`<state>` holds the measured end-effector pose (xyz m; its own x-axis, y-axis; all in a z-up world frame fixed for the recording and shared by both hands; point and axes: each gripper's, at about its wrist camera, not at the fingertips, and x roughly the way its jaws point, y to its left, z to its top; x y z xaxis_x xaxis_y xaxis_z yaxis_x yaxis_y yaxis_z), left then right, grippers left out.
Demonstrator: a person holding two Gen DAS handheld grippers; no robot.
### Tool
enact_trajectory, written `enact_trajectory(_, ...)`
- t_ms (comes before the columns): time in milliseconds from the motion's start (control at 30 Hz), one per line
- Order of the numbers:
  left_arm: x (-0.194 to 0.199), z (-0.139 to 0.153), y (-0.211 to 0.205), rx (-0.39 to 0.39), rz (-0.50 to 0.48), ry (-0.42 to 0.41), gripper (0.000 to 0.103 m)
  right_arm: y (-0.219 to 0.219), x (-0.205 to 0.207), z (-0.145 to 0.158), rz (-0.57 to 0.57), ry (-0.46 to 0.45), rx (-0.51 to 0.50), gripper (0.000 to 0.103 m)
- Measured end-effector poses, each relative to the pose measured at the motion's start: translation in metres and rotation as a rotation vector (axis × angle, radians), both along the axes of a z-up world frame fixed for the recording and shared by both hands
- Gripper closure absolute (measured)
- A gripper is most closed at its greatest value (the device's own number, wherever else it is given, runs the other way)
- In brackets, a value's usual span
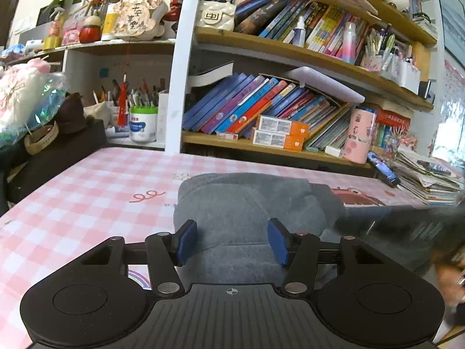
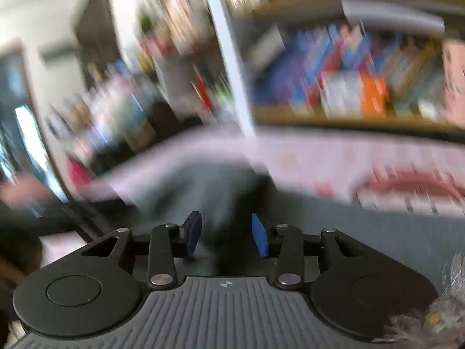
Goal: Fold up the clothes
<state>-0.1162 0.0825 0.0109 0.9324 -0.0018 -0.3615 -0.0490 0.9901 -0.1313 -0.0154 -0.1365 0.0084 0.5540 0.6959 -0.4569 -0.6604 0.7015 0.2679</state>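
Note:
A grey garment (image 1: 247, 203) lies bunched on the pink checked tablecloth (image 1: 87, 192). My left gripper (image 1: 231, 240) is open just above its near part, blue pads (image 1: 186, 240) apart and nothing between them. In the right wrist view, heavily blurred by motion, my right gripper (image 2: 226, 234) is open over the same grey garment (image 2: 203, 186), with nothing held. The right gripper shows as a dark blur at the right edge of the left wrist view (image 1: 407, 232).
Bookshelves (image 1: 290, 142) full of books stand right behind the table. A pink cup (image 1: 359, 136), a phone (image 1: 382, 168) and a paper stack (image 1: 427, 174) sit at the back right. A black box (image 1: 55, 151) with bags stands at the left.

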Motion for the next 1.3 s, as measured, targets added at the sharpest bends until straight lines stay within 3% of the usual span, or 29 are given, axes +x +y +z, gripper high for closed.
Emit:
enact_trajectory(100, 0.001, -0.003, 0.001, -0.005, -0.003, 0.002, 0.043, -0.005, 0.015, -0.010, -0.012, 0.102, 0.020, 0.068)
enact_trajectory(300, -0.004, 0.001, -0.001, 0.007, -0.001, -0.016, 0.038, -0.012, 0.010, -0.008, -0.009, 0.064, 0.056, 0.067)
enact_trajectory(433, -0.013, 0.009, -0.007, 0.045, 0.001, -0.067, 0.024, -0.019, 0.001, -0.001, -0.015, 0.030, 0.102, 0.055)
enact_trajectory(600, -0.013, 0.013, -0.014, 0.069, 0.017, -0.071, 0.008, -0.032, -0.016, 0.009, -0.023, -0.010, 0.093, 0.037)
enact_trajectory(700, -0.014, 0.012, -0.019, 0.081, 0.022, -0.067, 0.004, -0.040, -0.027, 0.012, -0.027, -0.035, 0.065, 0.029)
enact_trajectory(1133, -0.024, 0.010, -0.047, 0.110, -0.053, -0.073, 0.000, -0.093, -0.059, 0.009, -0.127, 0.033, 0.025, 0.019)
enact_trajectory(1300, -0.028, 0.002, -0.063, 0.162, -0.084, -0.082, 0.000, -0.125, -0.068, 0.003, -0.219, 0.078, 0.023, 0.019)
